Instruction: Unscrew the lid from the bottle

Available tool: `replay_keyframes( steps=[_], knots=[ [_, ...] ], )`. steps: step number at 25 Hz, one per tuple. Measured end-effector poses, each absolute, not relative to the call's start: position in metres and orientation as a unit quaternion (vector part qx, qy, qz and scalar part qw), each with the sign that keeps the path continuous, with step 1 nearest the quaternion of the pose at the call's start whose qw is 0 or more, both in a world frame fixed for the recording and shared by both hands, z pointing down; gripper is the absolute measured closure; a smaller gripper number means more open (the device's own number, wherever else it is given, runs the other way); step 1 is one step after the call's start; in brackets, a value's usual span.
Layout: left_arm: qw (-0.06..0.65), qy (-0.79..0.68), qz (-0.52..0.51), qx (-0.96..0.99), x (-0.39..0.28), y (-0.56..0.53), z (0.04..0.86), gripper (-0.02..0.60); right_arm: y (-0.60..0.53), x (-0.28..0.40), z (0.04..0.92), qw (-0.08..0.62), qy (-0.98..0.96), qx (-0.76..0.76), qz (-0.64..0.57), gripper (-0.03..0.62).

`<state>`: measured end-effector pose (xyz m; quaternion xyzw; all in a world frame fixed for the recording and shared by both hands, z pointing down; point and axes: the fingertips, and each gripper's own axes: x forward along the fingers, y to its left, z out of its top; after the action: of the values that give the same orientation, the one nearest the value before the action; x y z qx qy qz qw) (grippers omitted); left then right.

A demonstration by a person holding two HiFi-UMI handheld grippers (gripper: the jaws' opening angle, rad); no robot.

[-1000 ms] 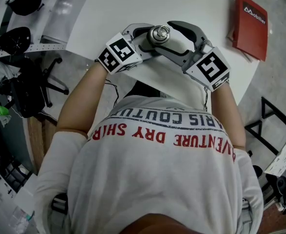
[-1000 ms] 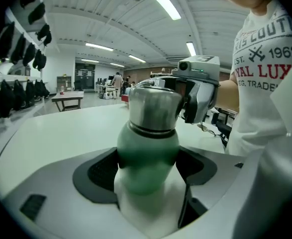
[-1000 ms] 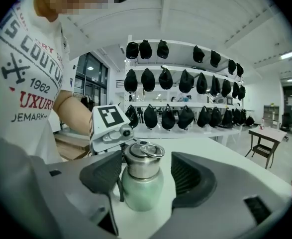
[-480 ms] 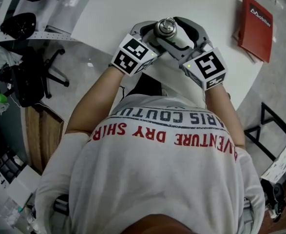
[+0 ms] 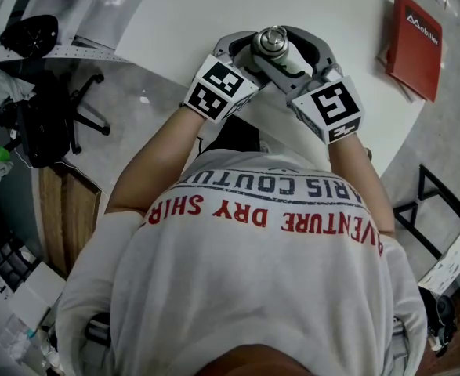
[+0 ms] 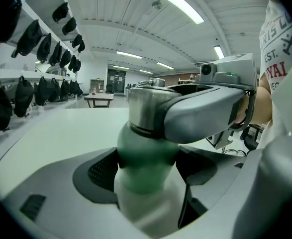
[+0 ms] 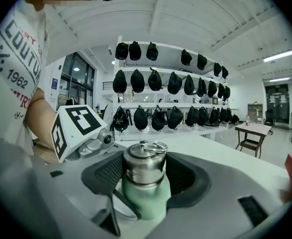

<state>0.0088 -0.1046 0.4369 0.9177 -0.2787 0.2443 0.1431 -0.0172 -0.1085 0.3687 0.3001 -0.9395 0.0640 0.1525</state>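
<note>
A pale green bottle (image 6: 146,171) with a steel lid (image 7: 144,166) stands on the white table (image 5: 190,14), close to its near edge. My left gripper (image 6: 148,173) is shut on the bottle's green shoulder, one pad on each side. My right gripper (image 7: 144,176) reaches in from the other side at lid height. Its jaws are closing, and their dark pads (image 7: 106,176) lie against the lid's sides. From the head view, both grippers meet round the lid (image 5: 271,40), left gripper (image 5: 259,55) below, right gripper (image 5: 283,49) above. The lid's ring handle sits on top.
A red booklet (image 5: 416,45) lies at the table's right edge. A black office chair (image 5: 49,124) stands on the floor at the left. Shelves of black caps (image 7: 170,88) line the wall beyond the table. The person's torso fills the lower head view.
Both grippers and the bottle have shifted slightly up and right in the head view. The right gripper's fingers have drawn in closer round the lid.
</note>
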Motion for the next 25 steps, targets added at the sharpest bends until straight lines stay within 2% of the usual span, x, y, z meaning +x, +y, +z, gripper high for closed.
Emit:
replay_keyframes(
  steps=[10,25],
  knots=[
    [0.136,-0.248,0.247,0.927,0.0083,-0.1040,0.4367,0.210,-0.1075,-0.0189,0.3690,0.156,-0.948,0.269,0.063,0.332],
    [0.097,-0.083,0.279,0.952,0.0063,-0.1010,0.4370,0.210,-0.1067,-0.0253,0.3660,0.167,-0.970,0.167,0.054,0.332]
  ],
)
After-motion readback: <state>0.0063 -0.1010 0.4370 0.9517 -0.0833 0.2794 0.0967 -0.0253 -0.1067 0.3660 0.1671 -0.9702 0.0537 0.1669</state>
